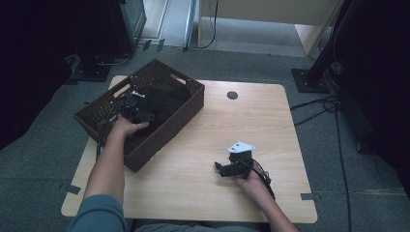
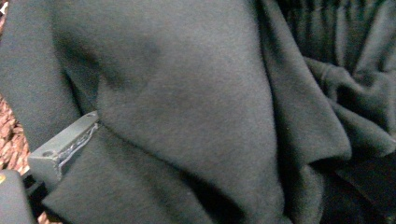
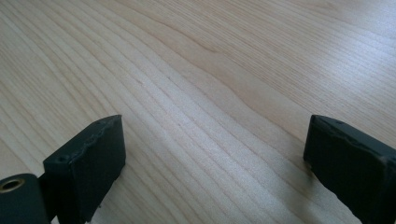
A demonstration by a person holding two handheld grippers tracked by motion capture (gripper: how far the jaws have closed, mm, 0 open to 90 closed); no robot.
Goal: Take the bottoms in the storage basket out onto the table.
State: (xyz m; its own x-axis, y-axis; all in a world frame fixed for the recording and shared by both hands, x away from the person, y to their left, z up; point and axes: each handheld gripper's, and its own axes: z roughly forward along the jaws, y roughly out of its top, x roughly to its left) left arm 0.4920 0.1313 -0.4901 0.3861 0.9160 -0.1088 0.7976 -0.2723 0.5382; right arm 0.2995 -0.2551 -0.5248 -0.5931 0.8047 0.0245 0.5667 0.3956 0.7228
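A dark brown woven basket stands on the left part of the wooden table, partly over its edge. Black cloth lies heaped inside it. My left gripper is down in the basket on that cloth. In the left gripper view the black cloth lies in folds right against the camera; one fingertip shows at the far left and the cloth covers the other. My right gripper rests low over bare tabletop, open, with only wood grain between its widely spread fingers.
A small dark round hole sits near the table's far edge. Cables run over the grey carpet to the right, near a black stand base. More dark equipment stands behind the basket at the far left.
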